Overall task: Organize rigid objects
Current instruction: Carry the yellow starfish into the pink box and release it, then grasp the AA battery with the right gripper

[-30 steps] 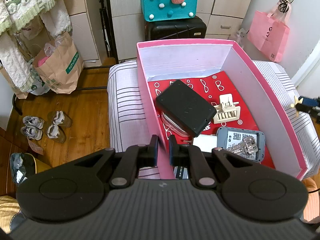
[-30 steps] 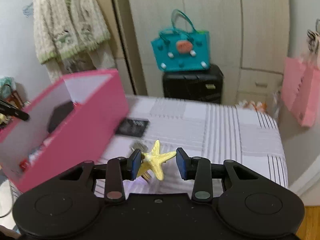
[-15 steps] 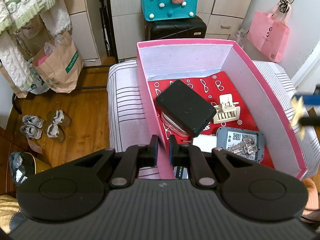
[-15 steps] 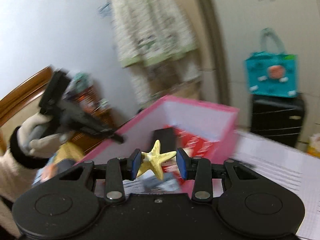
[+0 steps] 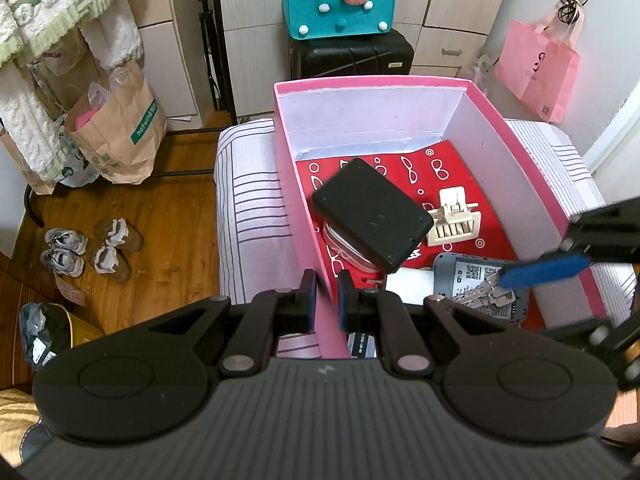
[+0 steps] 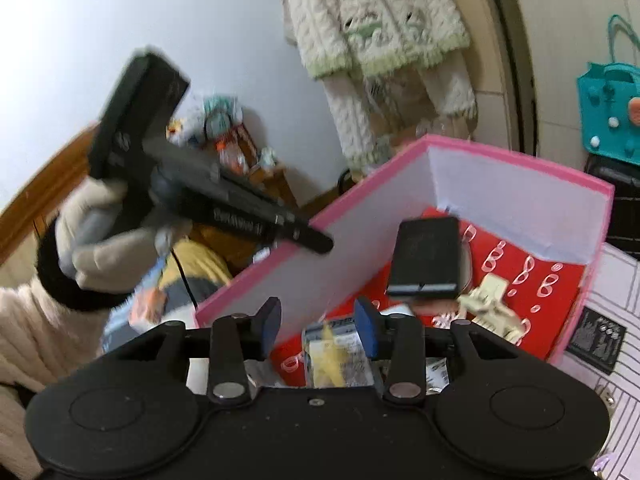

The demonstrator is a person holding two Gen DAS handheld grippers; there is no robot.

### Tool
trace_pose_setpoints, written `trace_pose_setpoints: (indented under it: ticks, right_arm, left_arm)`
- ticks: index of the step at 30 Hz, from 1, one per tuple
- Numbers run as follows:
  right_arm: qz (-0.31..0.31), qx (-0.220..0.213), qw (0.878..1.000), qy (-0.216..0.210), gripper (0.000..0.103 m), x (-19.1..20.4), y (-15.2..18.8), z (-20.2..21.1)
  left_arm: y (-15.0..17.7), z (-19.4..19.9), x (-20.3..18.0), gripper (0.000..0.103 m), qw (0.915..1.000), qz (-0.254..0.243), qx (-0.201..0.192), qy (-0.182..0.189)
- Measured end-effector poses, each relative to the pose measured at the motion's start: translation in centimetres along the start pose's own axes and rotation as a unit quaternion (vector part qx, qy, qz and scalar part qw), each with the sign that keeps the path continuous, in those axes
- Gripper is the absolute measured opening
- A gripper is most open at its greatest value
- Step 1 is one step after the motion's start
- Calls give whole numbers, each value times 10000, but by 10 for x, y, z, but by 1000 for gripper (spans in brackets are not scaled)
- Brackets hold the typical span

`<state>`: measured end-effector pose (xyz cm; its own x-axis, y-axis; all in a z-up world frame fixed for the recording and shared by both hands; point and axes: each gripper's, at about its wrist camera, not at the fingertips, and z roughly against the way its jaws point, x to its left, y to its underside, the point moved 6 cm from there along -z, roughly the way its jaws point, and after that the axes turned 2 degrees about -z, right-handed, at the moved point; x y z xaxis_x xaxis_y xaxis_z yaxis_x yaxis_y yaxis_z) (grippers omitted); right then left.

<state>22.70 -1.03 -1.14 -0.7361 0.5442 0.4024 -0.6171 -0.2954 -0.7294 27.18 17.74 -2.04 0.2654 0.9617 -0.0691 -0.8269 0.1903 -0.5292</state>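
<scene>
Clamping the near wall of the pink box (image 5: pixel 532 188), the left gripper (image 5: pixel 325 294) has its fingers pinched almost together on either side of that thin wall. The box sits on a striped bed (image 5: pixel 256 200). Inside, on the red patterned lining, a black case (image 5: pixel 372 214) lies tilted over a pink-rimmed item, a cream plastic piece (image 5: pixel 454 224) rests just beside it, and a grey device (image 5: pixel 476 284) near the front carries a bunch of keys (image 5: pixel 490 294).

Over on the right, the right gripper (image 6: pixel 318 326) hangs above the box's front corner with its fingers spread wide apart and nothing between them. A yellow starfish (image 6: pixel 330 354) shows just below the gap, blurred, over the grey device; whether it is touching the device I can't tell. From the left wrist view, one blue pad of that gripper reaches in over the keys. A small black card (image 6: pixel 596 338) lies on the bed outside the box's right wall.
</scene>
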Motion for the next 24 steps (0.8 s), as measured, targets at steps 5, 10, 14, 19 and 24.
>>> trace_pose_setpoints:
  ticks: [5, 10, 14, 19, 24]
  right_arm:
    - [-96, -287, 9991, 287, 46, -11, -1, 30]
    - [-134, -642, 9946, 803, 53, -27, 13, 65]
    - [-392, -827, 9841, 1525, 74, -50, 29, 96]
    - [-772, -657, 9746, 1998, 74, -73, 59, 115]
    - [-821, -48, 9608, 2646, 73, -91, 89, 104]
  left_arm:
    - [0, 0, 0, 10, 10000, 20, -15, 35]
    - [0, 1, 1, 10, 10000, 33, -28, 41]
    - [1, 1, 1, 10, 10000, -22, -7, 31]
    - [0, 1, -2, 10, 10000, -89, -1, -21]
    - [-1, 1, -4, 10, 9997, -225, 24, -94]
